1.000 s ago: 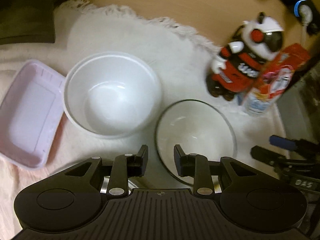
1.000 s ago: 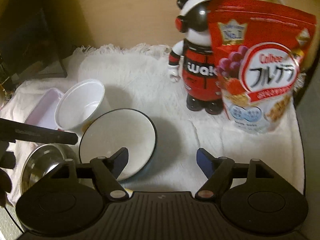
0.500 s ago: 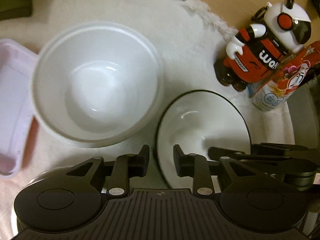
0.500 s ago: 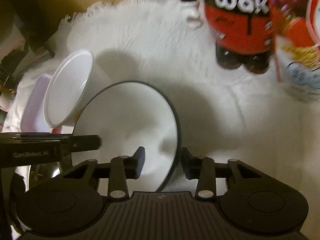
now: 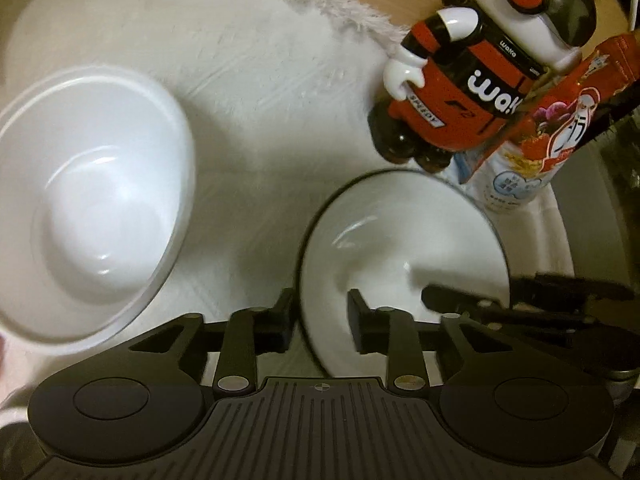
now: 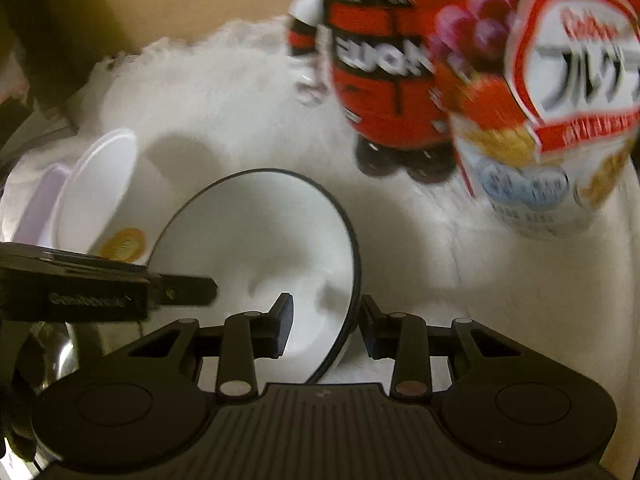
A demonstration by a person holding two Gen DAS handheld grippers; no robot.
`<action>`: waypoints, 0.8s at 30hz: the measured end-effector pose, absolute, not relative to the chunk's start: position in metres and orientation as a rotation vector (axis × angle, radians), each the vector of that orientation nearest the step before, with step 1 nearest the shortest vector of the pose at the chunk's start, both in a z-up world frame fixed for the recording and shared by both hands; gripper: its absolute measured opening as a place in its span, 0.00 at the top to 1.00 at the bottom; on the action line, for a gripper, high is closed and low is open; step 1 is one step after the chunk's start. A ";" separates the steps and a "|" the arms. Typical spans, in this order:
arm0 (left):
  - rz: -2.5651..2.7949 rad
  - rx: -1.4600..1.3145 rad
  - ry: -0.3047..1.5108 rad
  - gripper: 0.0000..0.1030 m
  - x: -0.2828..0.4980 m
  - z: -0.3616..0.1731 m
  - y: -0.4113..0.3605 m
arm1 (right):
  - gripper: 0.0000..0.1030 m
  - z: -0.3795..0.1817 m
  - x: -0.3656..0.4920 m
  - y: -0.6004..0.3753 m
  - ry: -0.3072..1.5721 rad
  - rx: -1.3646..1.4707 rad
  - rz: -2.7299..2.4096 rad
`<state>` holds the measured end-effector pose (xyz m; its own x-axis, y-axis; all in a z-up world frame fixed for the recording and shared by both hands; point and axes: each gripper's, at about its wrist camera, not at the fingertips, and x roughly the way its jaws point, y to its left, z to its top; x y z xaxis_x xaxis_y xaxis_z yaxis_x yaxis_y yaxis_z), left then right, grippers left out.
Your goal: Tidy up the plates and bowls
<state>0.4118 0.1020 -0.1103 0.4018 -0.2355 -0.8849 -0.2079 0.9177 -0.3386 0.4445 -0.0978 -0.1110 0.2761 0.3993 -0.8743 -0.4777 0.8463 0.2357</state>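
Note:
A white bowl with a dark rim (image 5: 400,240) (image 6: 256,240) is tilted above the white fluffy cloth (image 5: 260,80). My left gripper (image 5: 320,314) straddles its left rim, one finger outside, one inside. My right gripper (image 6: 324,318) straddles its right rim the same way. Both pairs of jaws stand narrow around the rim. A larger plain white bowl (image 5: 88,200) sits to the left; in the right wrist view (image 6: 96,188) it stands beside the rimmed bowl.
A red, white and black toy figure (image 5: 476,80) (image 6: 376,60) and a red cereal bag (image 5: 552,128) (image 6: 552,100) stand at the back right. A lilac tray (image 6: 36,208) lies far left. A metal bowl (image 6: 56,356) sits at lower left.
Both grippers came in and closed on opposite sides of the dark-rimmed bowl's rim. The bowl has lifted and tilted, and both views have drawn nearer to the toy and bag.

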 end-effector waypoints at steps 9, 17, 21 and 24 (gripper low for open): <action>0.016 -0.391 1.191 0.76 0.421 -0.111 0.089 | 0.54 -0.130 0.450 -0.102 1.188 0.017 0.613; 0.029 -0.407 1.205 0.72 0.428 -0.119 0.088 | 0.51 -0.140 0.454 -0.102 1.248 0.063 0.650; 0.013 -0.355 1.224 0.70 0.432 -0.123 0.080 | 0.52 -0.139 0.456 -0.103 1.242 0.088 0.628; 0.016 -0.341 1.226 0.69 0.432 -0.124 0.078 | 0.56 -0.139 0.458 -0.101 1.239 0.077 0.614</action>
